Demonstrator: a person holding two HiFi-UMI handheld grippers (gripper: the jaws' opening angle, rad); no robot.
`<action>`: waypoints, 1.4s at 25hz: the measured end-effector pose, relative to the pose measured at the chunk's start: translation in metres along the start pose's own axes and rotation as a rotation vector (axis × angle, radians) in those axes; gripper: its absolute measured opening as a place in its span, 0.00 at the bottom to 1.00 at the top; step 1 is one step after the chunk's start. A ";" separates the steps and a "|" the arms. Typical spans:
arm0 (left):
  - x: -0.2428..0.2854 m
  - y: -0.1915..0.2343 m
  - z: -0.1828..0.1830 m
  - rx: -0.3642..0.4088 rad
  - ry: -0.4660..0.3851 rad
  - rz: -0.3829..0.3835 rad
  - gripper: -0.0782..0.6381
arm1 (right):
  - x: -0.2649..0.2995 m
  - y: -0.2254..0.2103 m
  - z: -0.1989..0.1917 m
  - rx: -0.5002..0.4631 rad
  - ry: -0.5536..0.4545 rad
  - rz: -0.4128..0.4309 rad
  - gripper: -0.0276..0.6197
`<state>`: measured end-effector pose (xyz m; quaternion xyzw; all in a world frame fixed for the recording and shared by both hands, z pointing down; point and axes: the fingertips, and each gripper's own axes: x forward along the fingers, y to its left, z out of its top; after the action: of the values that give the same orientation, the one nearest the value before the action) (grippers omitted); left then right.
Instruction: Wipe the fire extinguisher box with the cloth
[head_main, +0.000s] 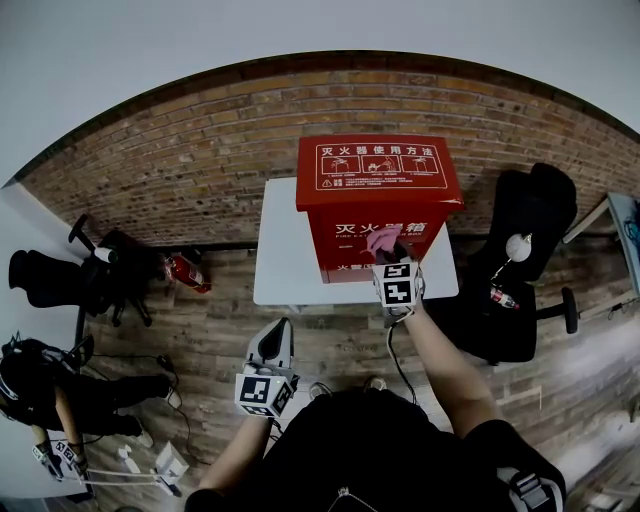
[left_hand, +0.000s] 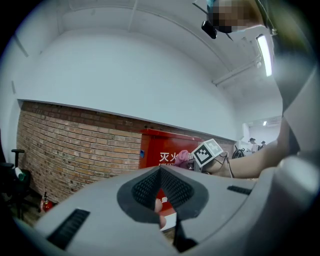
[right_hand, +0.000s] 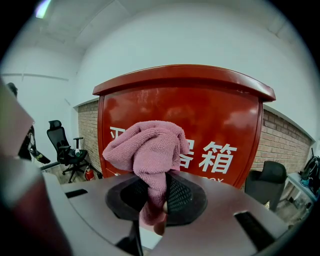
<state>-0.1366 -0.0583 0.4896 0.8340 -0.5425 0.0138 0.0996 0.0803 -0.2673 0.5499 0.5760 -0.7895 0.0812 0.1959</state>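
Against the long red-brick wall (head_main: 200, 150), on a wood-plank floor (head_main: 210, 340), stands a white rectangular desk (head_main: 275, 260). It carries the red metal fire extinguisher box (head_main: 375, 175) at working height, front face toward the person. The box has a sloped lid with white pictogram instructions and white lettering on the front panel. A black office chair (head_main: 525, 230) sits just right of the desk. A small red fire extinguisher (head_main: 188, 272) lies on the floor near the wall, well left of it. The right gripper (head_main: 390, 252) is raised to the box front, arm extended. Its jaws are clenched on a bunched pink terry cloth (right_hand: 150, 145), pinched by a lower fold so the bulk stands proud of the tips as a wiping pad. In the head view the cloth (head_main: 383, 240) lies over the lettering on the front panel. Contact looks likely, but I cannot confirm it from either view. The left gripper (head_main: 272, 342) hangs low and back, near the person's body and well apart from the desk. Its jaws are closed together on nothing, pads meeting at the tip (left_hand: 160, 172). Judgement: it is parked clear so the wiping arm has room. The step in hand is wiping the front face. The lid and sides probably remain.
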 end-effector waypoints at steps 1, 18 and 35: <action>0.001 0.000 -0.001 -0.001 0.000 -0.001 0.14 | 0.000 -0.002 -0.001 0.000 0.001 -0.002 0.16; 0.011 -0.008 -0.001 -0.017 0.003 -0.025 0.14 | -0.010 -0.039 -0.010 0.003 0.023 -0.050 0.16; 0.014 -0.015 -0.002 -0.013 0.009 -0.048 0.14 | -0.018 -0.072 -0.020 -0.001 0.042 -0.100 0.16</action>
<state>-0.1174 -0.0643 0.4912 0.8460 -0.5221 0.0118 0.1076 0.1571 -0.2677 0.5538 0.6129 -0.7553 0.0829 0.2168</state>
